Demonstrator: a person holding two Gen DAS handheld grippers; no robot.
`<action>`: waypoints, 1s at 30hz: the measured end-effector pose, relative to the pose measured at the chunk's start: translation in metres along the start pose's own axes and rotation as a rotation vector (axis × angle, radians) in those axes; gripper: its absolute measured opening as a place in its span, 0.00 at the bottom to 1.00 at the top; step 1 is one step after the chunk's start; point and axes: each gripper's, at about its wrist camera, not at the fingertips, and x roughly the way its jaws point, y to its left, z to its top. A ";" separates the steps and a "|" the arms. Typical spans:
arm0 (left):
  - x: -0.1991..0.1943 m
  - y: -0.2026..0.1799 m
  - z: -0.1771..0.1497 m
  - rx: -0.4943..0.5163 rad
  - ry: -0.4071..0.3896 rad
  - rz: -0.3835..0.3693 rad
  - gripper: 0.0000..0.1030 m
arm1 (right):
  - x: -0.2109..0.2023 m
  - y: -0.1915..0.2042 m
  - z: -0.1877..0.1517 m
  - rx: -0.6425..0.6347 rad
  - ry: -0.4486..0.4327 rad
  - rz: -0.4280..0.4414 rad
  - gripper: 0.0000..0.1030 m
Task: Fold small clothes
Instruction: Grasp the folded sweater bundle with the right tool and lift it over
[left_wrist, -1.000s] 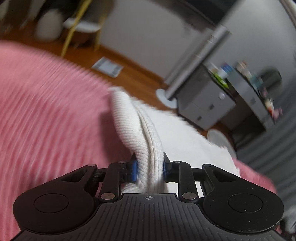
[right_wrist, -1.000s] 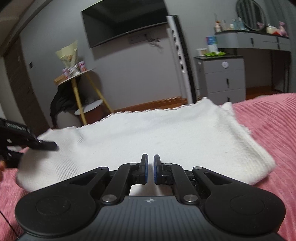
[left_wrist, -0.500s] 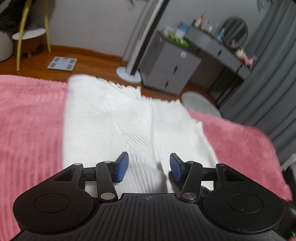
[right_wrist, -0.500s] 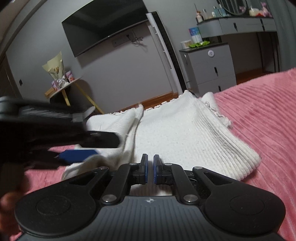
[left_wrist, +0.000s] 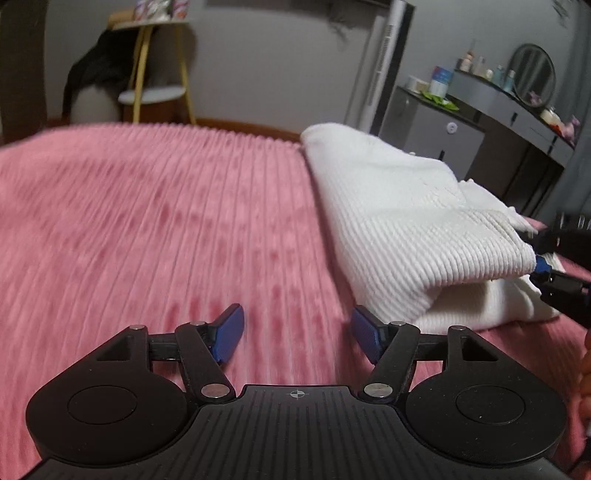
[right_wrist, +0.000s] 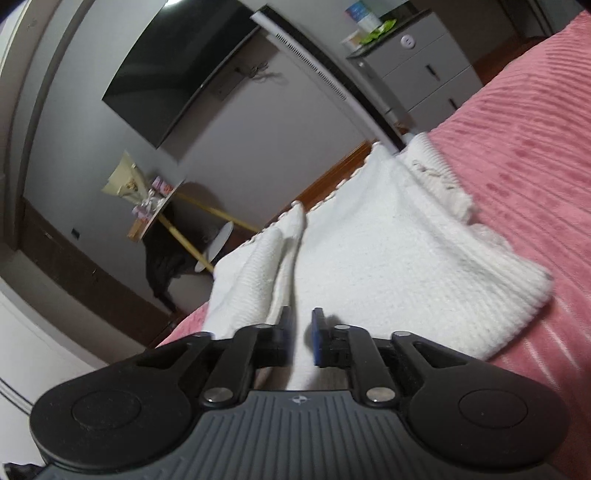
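The folded white ribbed knit garment (left_wrist: 417, 229) is lying on the pink ribbed bedspread (left_wrist: 166, 229) near its far edge. The left gripper (left_wrist: 297, 332) is hanging released over bare bedspread beside the garment, its jaws having just been opening. The right gripper (right_wrist: 300, 332) is also loosening, with a white fold between its slightly parted jaws.

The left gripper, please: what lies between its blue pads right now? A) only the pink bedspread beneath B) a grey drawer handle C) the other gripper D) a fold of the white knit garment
A: the left gripper stands open over bare pink bedspread, with the white knit garment off to its right.
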 end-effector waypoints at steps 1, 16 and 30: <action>0.002 0.000 0.001 -0.004 -0.006 -0.013 0.69 | 0.003 0.001 0.003 0.019 0.012 0.020 0.29; 0.002 0.025 0.003 -0.161 0.002 -0.110 0.72 | 0.078 0.080 0.028 -0.306 0.182 -0.054 0.22; 0.000 0.011 -0.001 -0.115 -0.006 -0.120 0.76 | 0.023 0.050 0.053 -0.571 0.014 -0.375 0.36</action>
